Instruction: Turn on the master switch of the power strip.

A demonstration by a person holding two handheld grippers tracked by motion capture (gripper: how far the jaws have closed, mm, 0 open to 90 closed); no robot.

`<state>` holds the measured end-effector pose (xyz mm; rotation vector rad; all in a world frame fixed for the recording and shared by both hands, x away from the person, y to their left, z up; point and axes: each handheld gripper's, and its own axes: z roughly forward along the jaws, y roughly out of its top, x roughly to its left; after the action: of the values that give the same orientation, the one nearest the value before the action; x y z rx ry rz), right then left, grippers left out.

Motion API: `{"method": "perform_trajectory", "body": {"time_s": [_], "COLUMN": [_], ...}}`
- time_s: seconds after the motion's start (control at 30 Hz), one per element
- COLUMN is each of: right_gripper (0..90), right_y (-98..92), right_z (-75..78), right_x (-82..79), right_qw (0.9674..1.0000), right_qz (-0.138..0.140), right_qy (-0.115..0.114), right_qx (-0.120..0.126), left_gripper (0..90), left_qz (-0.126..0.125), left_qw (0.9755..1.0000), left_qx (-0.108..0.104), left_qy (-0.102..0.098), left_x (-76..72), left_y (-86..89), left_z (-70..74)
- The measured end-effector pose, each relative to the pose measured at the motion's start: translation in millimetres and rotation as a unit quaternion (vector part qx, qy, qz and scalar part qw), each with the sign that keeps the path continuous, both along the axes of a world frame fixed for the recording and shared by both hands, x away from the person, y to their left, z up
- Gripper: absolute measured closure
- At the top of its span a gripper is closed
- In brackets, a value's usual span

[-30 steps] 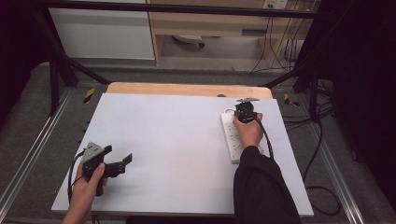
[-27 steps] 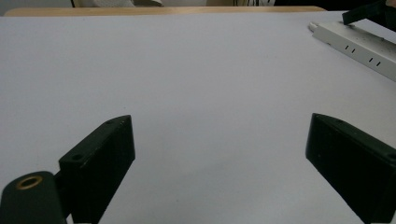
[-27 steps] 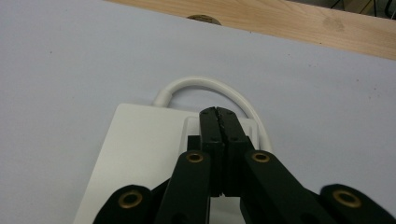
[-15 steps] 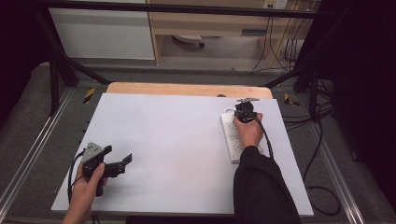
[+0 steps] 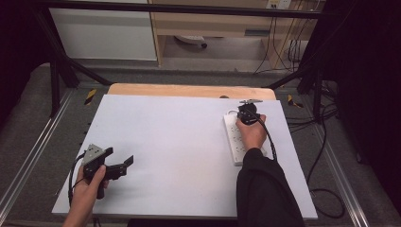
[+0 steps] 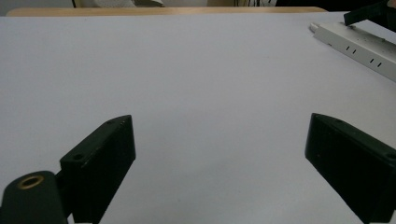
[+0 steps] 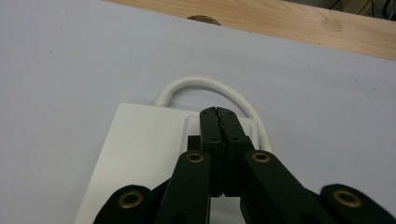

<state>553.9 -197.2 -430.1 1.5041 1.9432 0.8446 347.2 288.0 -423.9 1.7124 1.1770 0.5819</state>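
saw the right hand-held gripper (image 5: pixel 248 113) poised over the far end of a white power strip (image 5: pixel 239 142), jaws pressed together with nothing between them, tips down at a raised block on the strip's end where the white cord (image 7: pixel 205 86) looped out. found the strip lying on the right part of the white worktop (image 5: pixel 179 142), long axis running from the person's side toward the far edge, right under that hand-held gripper. judged the coming move to be a press or pinch at that end block, perhaps a switch, though too small to tell. noted the left hand-held gripper (image 5: pixel 118 165) well apart at the near left, jaws spread wide and empty, pointed across the bare sheet toward the strip. no containers anywhere.
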Motion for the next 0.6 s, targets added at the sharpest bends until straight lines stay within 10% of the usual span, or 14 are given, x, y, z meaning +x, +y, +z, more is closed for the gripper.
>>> {"method": "perform_trajectory", "body": {"time_s": [0.6], "right_gripper": [90.0], "right_y": [-0.5], "right_z": [2.1], "right_x": [-0.6], "right_qw": [0.9999], "right_qz": [-0.004], "right_qy": [0.0], "right_qx": [0.009], "left_gripper": [8.7], "left_qz": [0.0], "left_qw": [1.0], "left_qx": [-0.001], "left_qy": [-0.001], "left_x": [-0.1], "left_y": [0.2], "left_z": [0.3]}}
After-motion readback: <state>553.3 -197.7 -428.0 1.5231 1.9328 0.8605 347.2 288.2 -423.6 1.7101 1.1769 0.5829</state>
